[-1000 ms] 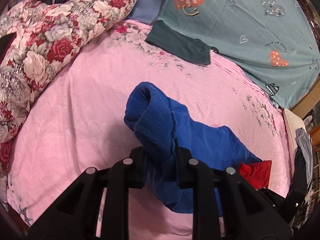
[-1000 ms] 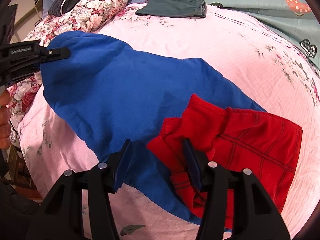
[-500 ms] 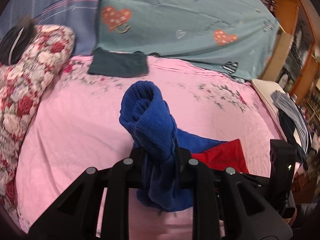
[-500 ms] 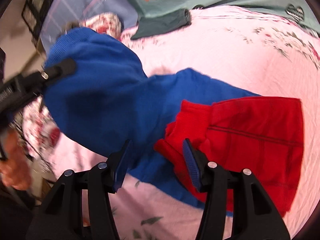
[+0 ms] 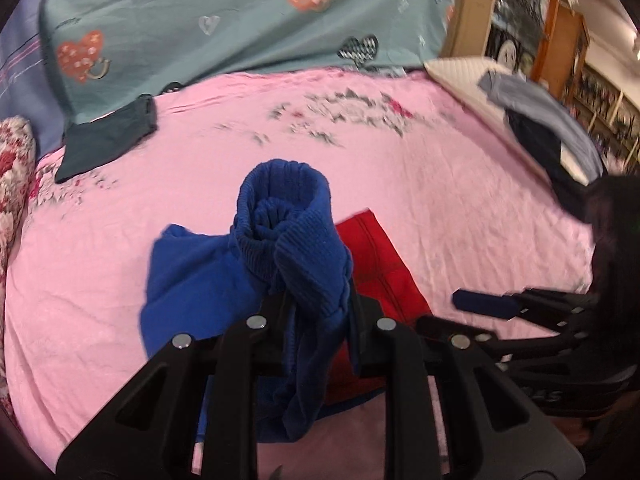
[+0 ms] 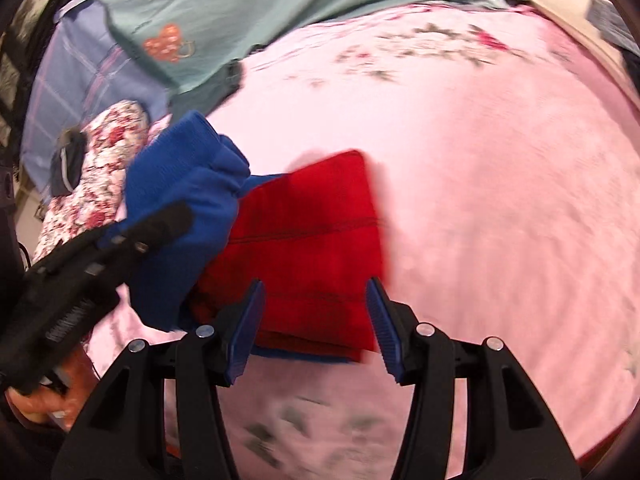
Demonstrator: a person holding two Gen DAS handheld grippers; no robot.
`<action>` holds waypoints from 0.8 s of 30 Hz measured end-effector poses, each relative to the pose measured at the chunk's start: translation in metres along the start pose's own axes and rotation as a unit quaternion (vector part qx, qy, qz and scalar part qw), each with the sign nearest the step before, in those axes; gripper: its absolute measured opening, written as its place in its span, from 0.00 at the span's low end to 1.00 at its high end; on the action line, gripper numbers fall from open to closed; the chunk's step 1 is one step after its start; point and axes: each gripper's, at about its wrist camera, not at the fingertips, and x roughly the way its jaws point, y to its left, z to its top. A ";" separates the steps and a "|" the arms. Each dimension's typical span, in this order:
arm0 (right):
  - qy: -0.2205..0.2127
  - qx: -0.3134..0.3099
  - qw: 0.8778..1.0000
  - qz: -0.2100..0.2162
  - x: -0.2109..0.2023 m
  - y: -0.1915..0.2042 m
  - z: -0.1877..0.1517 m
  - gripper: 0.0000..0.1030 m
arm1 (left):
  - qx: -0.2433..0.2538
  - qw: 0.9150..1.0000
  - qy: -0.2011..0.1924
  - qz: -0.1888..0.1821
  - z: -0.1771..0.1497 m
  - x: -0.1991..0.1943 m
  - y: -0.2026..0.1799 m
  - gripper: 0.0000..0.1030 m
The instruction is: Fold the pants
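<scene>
The left hand-held gripper (image 5: pixel 316 312) is clamped tight on a bunched blue ribbed cuff of the pants (image 5: pixel 288 224), lifted off the bed (image 5: pixel 460 208). The cuff's open end points away from that camera, toward the teal blanket (image 5: pixel 240 12). The right hand-held gripper (image 6: pixel 316 328) stands partly open, its blue pads astride the red part of the pants (image 6: pixel 312 232), not pressing it. The pants lie on the pink bed, the blue leg rising toward the left gripper. A dark folded garment (image 5: pixel 108 140) lies well apart, near the blanket.
</scene>
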 end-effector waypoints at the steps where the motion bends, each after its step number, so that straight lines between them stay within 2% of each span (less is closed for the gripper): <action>1: 0.000 0.004 1.000 -0.002 -0.003 -0.009 -0.002 0.52 | 0.013 1.000 0.013 0.006 -0.003 0.009 -0.010 0.23; 3: 0.000 0.009 1.000 -0.001 -0.004 -0.020 -0.002 0.52 | 0.033 0.999 0.032 -0.005 -0.008 0.019 -0.028 0.37; 4: -0.001 0.012 1.000 -0.002 -0.004 -0.024 0.000 0.52 | 0.041 0.999 0.031 -0.009 -0.009 0.016 -0.038 0.35; 5: -0.005 0.019 1.000 0.000 -0.006 -0.031 0.002 0.52 | 0.050 0.998 0.021 -0.010 -0.008 0.009 -0.044 0.43; 6: -0.009 0.027 1.000 0.002 -0.007 -0.040 0.004 0.52 | 0.063 0.998 0.010 -0.016 -0.008 0.001 -0.048 0.54; 7: -0.011 0.031 0.999 0.005 -0.009 -0.044 0.006 0.52 | 0.076 0.997 -0.010 -0.006 -0.007 -0.012 -0.050 0.75; 8: -0.015 0.036 0.999 0.012 -0.011 -0.049 0.009 0.52 | 0.078 0.996 -0.035 0.013 -0.003 -0.026 -0.048 0.79; 9: -0.019 0.039 0.999 0.019 -0.012 -0.052 0.013 0.52 | 0.072 0.996 -0.053 0.030 -0.002 -0.038 -0.043 0.80; 11: -0.026 0.044 0.997 0.049 -0.018 -0.054 0.021 0.52 | 0.039 0.996 -0.057 0.057 0.001 -0.052 -0.022 0.81; 13: -0.027 0.032 0.996 0.082 -0.019 -0.045 0.029 0.52 | -0.015 0.994 -0.045 0.096 -0.002 -0.058 0.013 0.81; 16: -0.014 -0.003 0.993 0.119 -0.009 -0.023 0.038 0.52 | -0.078 0.989 -0.012 0.128 -0.013 -0.052 0.056 0.81; 19: 0.009 -0.030 0.991 0.131 0.009 -0.005 0.044 0.52 | -0.130 0.983 0.006 0.133 -0.024 -0.050 0.082 0.81; 24: 0.077 -0.031 0.989 0.126 0.058 0.010 0.048 0.52 | -0.148 0.979 0.008 0.140 -0.033 -0.052 0.094 0.81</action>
